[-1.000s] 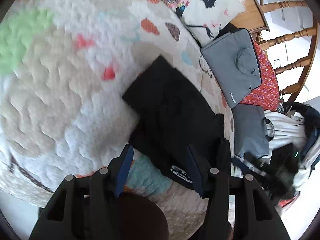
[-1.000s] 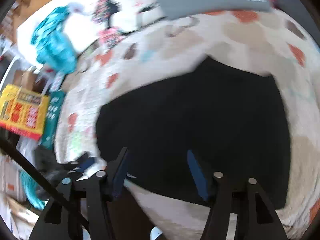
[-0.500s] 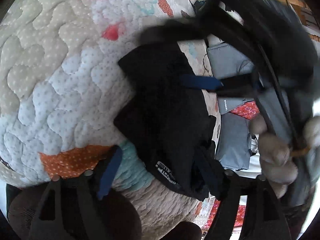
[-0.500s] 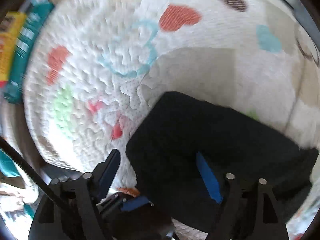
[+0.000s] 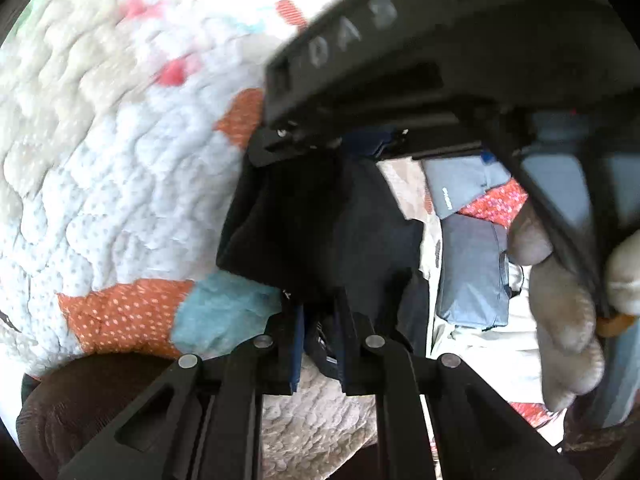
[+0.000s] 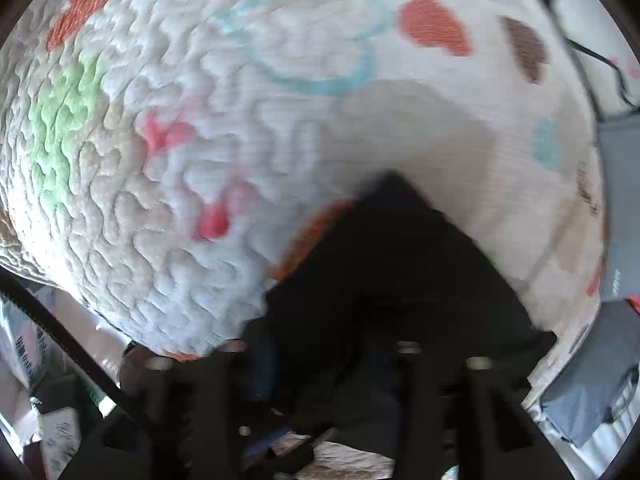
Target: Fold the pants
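Left gripper [image 5: 318, 330]: fingers closed down tight, having just snapped shut from wide, now pinching the near edge of the black fabric pants [image 5: 320, 220], by the white-printed label. A half second ago those fingers straddled the edge without gripping.

Right gripper [image 5: 360, 140], seen in the left wrist view: fingers have just been closing too, now narrow, with the far corner of the pants bunched between them; looks clamped on cloth. Its own view is blurred and dark at the fingers, so contact is not confirmed there. A second ago it hung over the middle of the garment; now it points steeply down at the far end, the person's hand [image 5: 560, 308] wrapped around its handle.

Pants lie as a partly folded dark bundle on the bed, on a white quilted bedspread with coloured heart patches [image 5: 100, 168], near the bed's edge. Both ends gripped, so probably the next fold is set up: far end brought over to the near end.

Around: grey fabric laptop bag [image 5: 464, 184] and a second grey folded bag [image 5: 472, 272] just beyond the pants, red patterned cloth [image 5: 496, 204] between them. Right gripper's black body blocks most of the left view. Bags sit close to the fold path; nothing rests on the pants.
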Motion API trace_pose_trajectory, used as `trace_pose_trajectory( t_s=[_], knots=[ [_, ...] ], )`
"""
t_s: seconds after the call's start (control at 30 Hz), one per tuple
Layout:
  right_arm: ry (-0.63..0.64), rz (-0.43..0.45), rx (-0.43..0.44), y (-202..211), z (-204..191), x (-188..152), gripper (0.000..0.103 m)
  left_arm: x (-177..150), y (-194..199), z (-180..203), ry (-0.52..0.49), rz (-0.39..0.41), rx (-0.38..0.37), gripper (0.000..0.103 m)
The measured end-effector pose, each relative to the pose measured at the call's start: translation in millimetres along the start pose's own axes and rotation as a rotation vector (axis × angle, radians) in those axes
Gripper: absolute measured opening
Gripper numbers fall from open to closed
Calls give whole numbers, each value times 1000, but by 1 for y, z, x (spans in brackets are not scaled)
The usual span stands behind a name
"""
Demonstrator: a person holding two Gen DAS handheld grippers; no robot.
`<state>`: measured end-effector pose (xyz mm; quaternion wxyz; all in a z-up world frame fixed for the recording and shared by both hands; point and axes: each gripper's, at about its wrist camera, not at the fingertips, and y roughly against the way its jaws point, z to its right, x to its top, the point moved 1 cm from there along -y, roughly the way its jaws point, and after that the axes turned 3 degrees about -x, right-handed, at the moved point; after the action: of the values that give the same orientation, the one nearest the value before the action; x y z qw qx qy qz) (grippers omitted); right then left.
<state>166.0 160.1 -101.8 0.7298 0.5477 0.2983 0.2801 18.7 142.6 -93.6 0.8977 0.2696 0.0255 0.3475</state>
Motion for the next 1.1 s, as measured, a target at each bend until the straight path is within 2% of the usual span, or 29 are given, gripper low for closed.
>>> trace_pose_trajectory(
  t_s=[0.1,0.33,0.43,0.47,0.6,0.73,0.87,0.97,1.07,1.1],
  knots=[
    [-46,86,45,17,24,-27,24,1,0,15,-10,3,-23,12],
    [-188,249,174,46,97,-91,23,-9,-9,62,-106,0,-5,12],
    [-273,318,235,53,135,-123,23,-17,-24,95,-173,-16,2,12],
    [-295,331,247,56,132,-120,23,-19,-28,103,-188,-23,1,12],
    [-429,403,337,51,178,-160,23,-32,-58,146,-275,-68,2,12],
    [-565,455,409,30,221,-210,23,-54,-105,183,-353,-136,3,12],
    [-718,483,467,-11,267,-260,24,-77,-145,203,-430,-221,8,12],
    [-809,477,474,-46,293,-289,33,-93,-167,211,-471,-310,-9,12],
    [-906,447,453,-79,310,-314,43,-106,-153,215,-538,-372,-35,14],
    [-943,454,471,-86,315,-324,53,-106,-146,215,-550,-378,-42,17]
  ],
)
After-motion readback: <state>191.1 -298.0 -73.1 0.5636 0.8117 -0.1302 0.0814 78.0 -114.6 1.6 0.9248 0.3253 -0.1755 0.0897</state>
